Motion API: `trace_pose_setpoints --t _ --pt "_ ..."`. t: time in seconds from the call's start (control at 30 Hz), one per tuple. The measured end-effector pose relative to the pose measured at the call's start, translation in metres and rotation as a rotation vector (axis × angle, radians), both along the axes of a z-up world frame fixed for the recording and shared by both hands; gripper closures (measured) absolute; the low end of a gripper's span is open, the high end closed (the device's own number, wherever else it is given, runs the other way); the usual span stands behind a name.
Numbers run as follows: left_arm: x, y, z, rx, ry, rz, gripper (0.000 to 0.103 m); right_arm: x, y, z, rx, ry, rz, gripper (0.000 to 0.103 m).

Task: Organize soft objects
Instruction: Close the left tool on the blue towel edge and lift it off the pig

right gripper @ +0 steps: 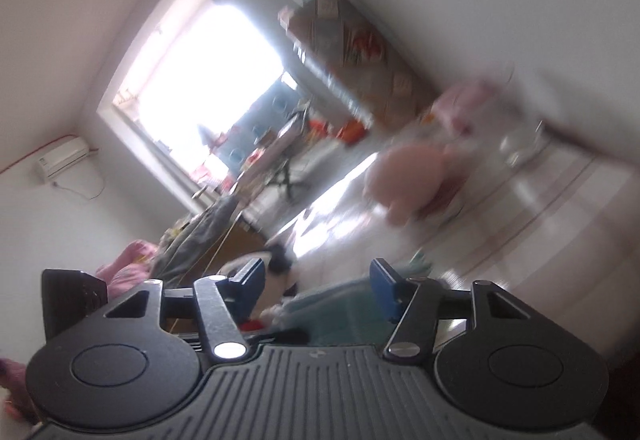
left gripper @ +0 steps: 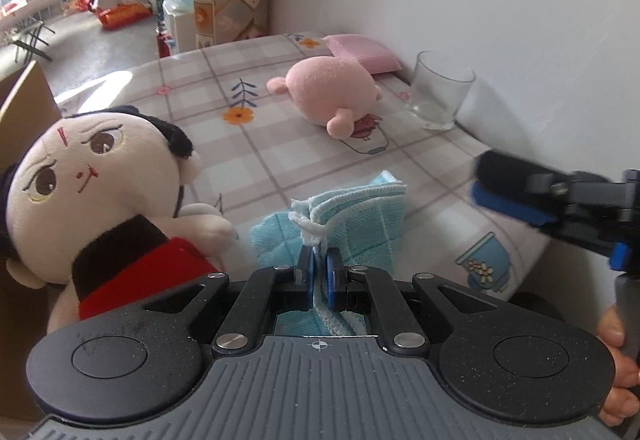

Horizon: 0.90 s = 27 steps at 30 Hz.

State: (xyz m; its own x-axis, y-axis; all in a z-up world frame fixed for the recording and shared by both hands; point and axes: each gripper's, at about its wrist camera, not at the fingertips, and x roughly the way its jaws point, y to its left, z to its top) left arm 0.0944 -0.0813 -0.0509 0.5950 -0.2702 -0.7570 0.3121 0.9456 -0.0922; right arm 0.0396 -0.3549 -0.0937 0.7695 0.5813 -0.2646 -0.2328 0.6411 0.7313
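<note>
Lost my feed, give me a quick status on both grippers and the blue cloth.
Left gripper jaws shut on blue cloth edge. Right gripper jaws open, nothing between them. Doll crowds cloth's left; glass near wall, clear.

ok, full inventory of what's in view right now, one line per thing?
cloth: 1, light blue with white edging, folded on the bed, a corner pinched in the left gripper
doll: 1, cream face, black hair, red and black outfit, left side of the bed
pig plush: 1, pink, lying mid-bed
pad: 1, pink, by the wall behind the pig plush
glass: 1, clear, upright on the bed near the wall
bed sheet: 1, checked with flower prints
cardboard box: 1, brown, left edge
left gripper: shut on the cloth
right gripper: jaws apart, nothing between the pads; blurred in its own view
hand: 1, lower right edge, on the right gripper's handle
</note>
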Motion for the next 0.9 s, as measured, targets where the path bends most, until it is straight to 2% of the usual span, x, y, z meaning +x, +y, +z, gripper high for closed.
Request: trace_pose_setpoints --t 0.17,0.4,0.5,0.57,0.63,0.77,0.9 --pt "-0.001 -0.003 -0.001 0.031 -0.022 0.007 0.098 0.027 0.018 -0.014 0.015 0.078 0.082 0.049" --pt "-0.007 -0.002 0.0 0.044 -0.054 0.006 0.094 0.052 0.037 -0.021 -0.109 0.151 0.128 0.049" --pt "-0.016 0.003 0.007 0.029 -0.097 -0.002 0.086 0.058 0.04 -0.028 -0.127 0.196 0.146 0.049" --pt "-0.024 0.005 0.011 0.014 -0.117 -0.026 0.073 0.059 0.039 -0.032 -0.119 0.22 0.156 0.049" --pt "-0.03 0.005 0.014 0.003 -0.126 -0.066 0.069 0.061 0.037 -0.035 -0.1 0.237 0.163 0.05" --pt "-0.036 -0.01 0.011 0.005 -0.103 -0.183 0.058 0.066 0.033 -0.038 -0.073 0.263 0.173 0.05" --pt "-0.03 -0.032 -0.005 0.056 -0.062 -0.248 0.056 0.072 0.03 -0.04 -0.041 0.291 0.182 0.049"
